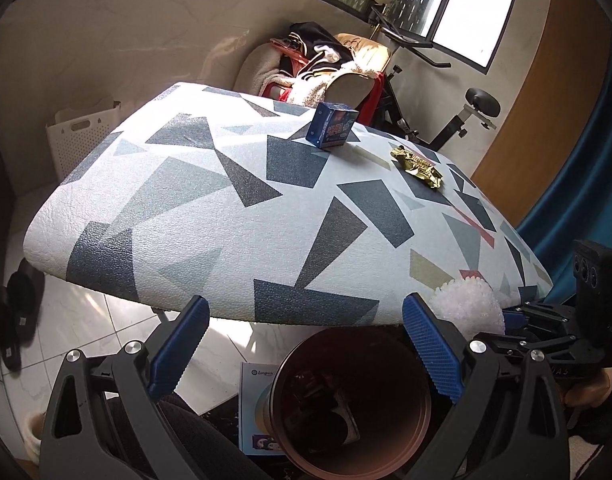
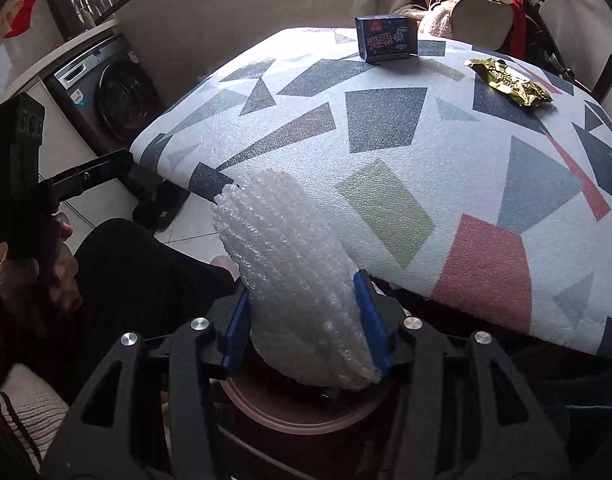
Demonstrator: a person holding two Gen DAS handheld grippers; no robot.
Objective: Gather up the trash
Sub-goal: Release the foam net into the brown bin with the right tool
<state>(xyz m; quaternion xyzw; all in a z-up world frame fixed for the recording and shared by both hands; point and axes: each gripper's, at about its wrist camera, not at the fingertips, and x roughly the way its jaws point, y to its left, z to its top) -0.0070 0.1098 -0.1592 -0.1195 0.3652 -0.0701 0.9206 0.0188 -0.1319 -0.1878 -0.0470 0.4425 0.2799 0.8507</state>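
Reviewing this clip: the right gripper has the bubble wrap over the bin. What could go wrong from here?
1. The bubble wrap is bulky and sticks out far beyond the right gripper; on release it may catch the brown bin rim and fall to the floor.
2. The left gripper, open, hangs close over the same bin, so the two could collide.
3. The blue box and gold wrapper remain on the table.
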